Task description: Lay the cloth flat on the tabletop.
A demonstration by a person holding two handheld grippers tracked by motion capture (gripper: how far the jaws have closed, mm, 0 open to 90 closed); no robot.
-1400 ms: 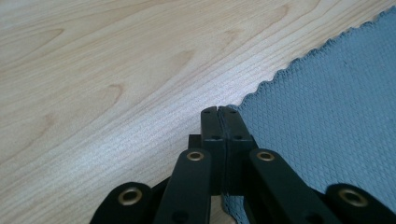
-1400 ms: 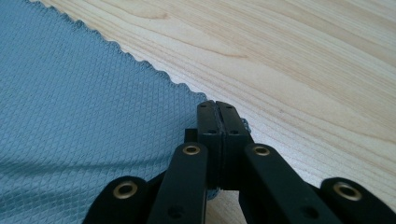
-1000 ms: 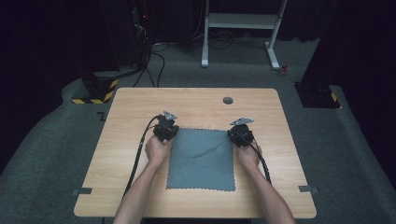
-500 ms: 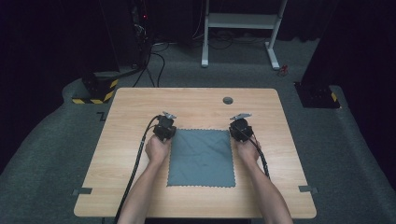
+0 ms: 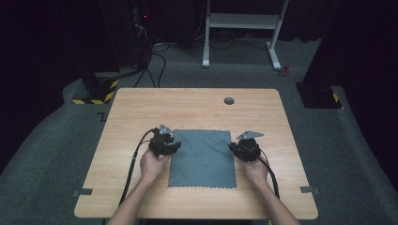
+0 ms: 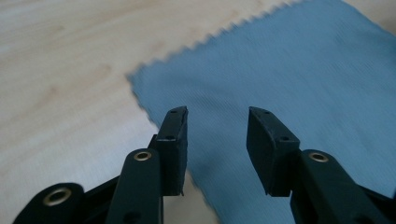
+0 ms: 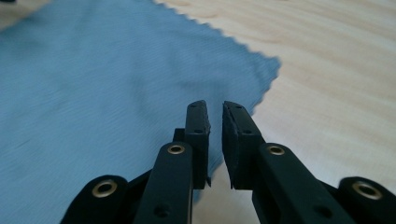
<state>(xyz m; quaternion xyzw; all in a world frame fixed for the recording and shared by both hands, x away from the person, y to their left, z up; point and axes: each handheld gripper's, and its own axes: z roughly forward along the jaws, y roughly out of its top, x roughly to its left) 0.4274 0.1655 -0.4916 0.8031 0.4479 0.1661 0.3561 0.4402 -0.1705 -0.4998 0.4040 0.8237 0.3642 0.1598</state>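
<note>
Cloth, blue and zigzag-edged, lies flat on the tabletop between your tongs. Left tongs have just been opening and stand moderately wide; right tongs have just parted to a narrow gap; both empty. Release step, likely; next, lift both clear.

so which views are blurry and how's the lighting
High view: table evenly lit and sharp, room behind it dark. Left gripper view: fingers crisp, cloth and wood soft. Right gripper view: the near cloth is smeared, its far corner sharper.
</note>
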